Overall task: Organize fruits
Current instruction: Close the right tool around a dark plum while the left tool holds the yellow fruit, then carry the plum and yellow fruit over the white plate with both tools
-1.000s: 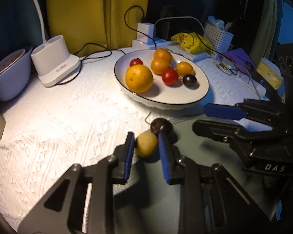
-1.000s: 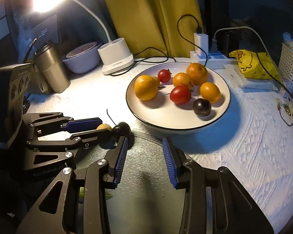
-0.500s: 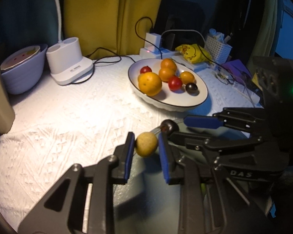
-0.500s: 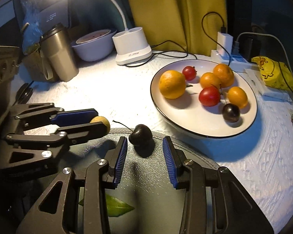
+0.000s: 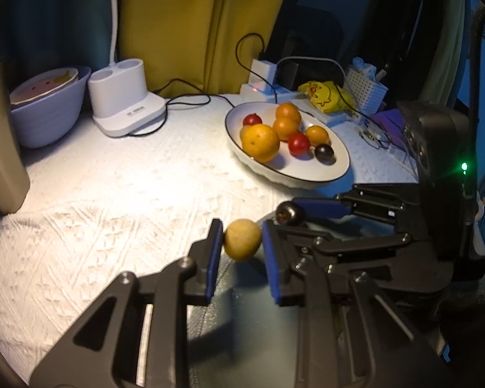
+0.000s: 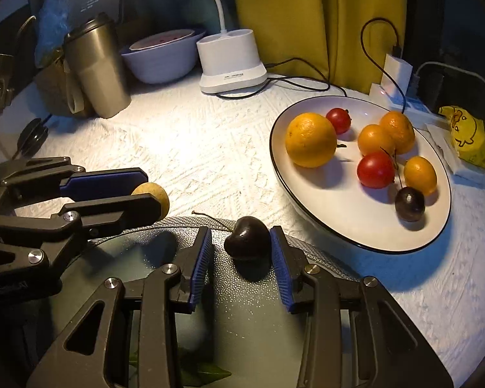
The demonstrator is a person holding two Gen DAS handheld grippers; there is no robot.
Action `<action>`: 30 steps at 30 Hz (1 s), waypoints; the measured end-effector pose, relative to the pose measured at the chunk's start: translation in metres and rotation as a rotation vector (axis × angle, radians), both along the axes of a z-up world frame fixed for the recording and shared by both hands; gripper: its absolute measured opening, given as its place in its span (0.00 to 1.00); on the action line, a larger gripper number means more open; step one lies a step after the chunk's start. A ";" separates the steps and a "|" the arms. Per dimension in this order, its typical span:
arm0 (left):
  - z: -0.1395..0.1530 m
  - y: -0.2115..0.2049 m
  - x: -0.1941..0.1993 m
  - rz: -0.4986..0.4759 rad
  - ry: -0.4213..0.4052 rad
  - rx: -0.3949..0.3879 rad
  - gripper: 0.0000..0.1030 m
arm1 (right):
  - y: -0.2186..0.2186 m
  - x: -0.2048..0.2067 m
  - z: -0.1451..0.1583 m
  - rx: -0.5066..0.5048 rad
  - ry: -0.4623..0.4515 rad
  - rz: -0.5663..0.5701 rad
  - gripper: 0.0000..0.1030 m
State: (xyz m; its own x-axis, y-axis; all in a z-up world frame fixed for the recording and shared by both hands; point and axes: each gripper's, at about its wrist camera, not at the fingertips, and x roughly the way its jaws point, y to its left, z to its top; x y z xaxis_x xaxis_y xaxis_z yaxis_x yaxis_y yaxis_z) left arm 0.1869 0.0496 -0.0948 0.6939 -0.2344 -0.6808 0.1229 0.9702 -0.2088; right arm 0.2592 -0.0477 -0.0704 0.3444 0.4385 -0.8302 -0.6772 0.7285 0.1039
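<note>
Left gripper point(image 5: 239, 242) stays clamped on the yellow fruit point(image 5: 242, 240); right gripper point(image 6: 241, 252), part-open, has slid around the dark cherry point(image 6: 248, 238) near the plate point(image 6: 307, 207), not gripping.

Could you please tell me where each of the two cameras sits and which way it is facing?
Left wrist: rides the left gripper, looking forward and down along its fingers, shut on the yellow fruit; the right gripper enters from the right.
Right wrist: rides the right gripper, looking down at the dark cherry between its jaws; the left gripper enters from the left.
Shared: the white plate, both fruits, both grippers.
</note>
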 end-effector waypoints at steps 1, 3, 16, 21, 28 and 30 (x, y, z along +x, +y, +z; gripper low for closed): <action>0.000 0.000 0.000 0.000 0.000 0.000 0.25 | 0.000 0.000 0.000 0.002 -0.001 0.001 0.37; 0.001 -0.001 -0.001 -0.002 -0.001 0.002 0.25 | 0.000 0.000 0.000 -0.010 -0.015 -0.001 0.29; 0.014 -0.023 -0.003 -0.024 -0.026 0.026 0.25 | -0.021 -0.007 0.023 0.048 -0.042 -0.021 0.29; 0.016 -0.034 0.003 -0.038 -0.028 0.037 0.25 | -0.040 -0.005 0.032 0.073 -0.057 -0.052 0.29; 0.019 -0.047 0.017 -0.051 -0.030 0.048 0.25 | -0.065 0.004 0.038 0.095 -0.074 -0.101 0.29; 0.019 -0.050 0.023 -0.053 -0.029 0.047 0.25 | -0.071 0.007 0.038 0.100 -0.075 -0.110 0.29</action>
State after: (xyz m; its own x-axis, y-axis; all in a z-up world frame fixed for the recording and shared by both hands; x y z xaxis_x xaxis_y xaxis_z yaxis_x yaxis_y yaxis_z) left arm 0.2096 -0.0007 -0.0756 0.7012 -0.2393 -0.6716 0.1797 0.9709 -0.1583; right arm 0.2662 -0.1184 -0.0324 0.4541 0.4737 -0.7546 -0.6026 0.7871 0.1315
